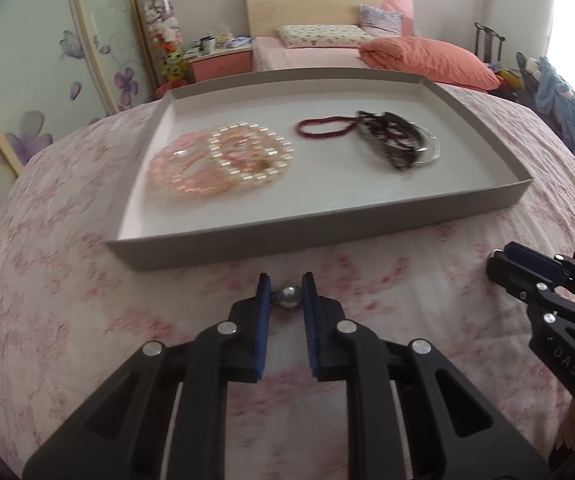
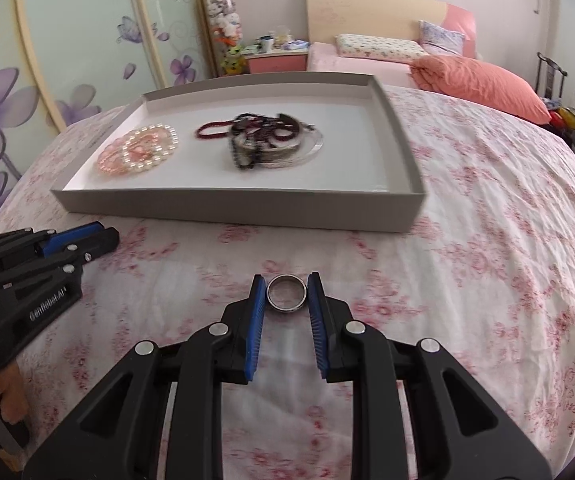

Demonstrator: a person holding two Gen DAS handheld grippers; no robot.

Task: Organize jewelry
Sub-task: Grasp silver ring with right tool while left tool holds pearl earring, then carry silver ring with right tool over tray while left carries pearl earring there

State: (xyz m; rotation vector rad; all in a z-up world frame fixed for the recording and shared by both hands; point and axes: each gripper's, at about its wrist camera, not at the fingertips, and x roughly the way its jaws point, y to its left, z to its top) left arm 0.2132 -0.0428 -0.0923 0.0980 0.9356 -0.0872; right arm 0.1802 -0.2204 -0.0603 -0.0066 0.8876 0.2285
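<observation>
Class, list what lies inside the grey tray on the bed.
Inside the grey tray: pink and pearl bead bracelets at left, a dark red bead loop, and a tangled dark pile on clear bangles. What the pile hides cannot be seen.

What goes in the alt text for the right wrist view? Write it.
The right gripper clamps a silver ring above a floral bedspread. Beyond sits a grey tray of bracelets; the left gripper shows at left.
</observation>
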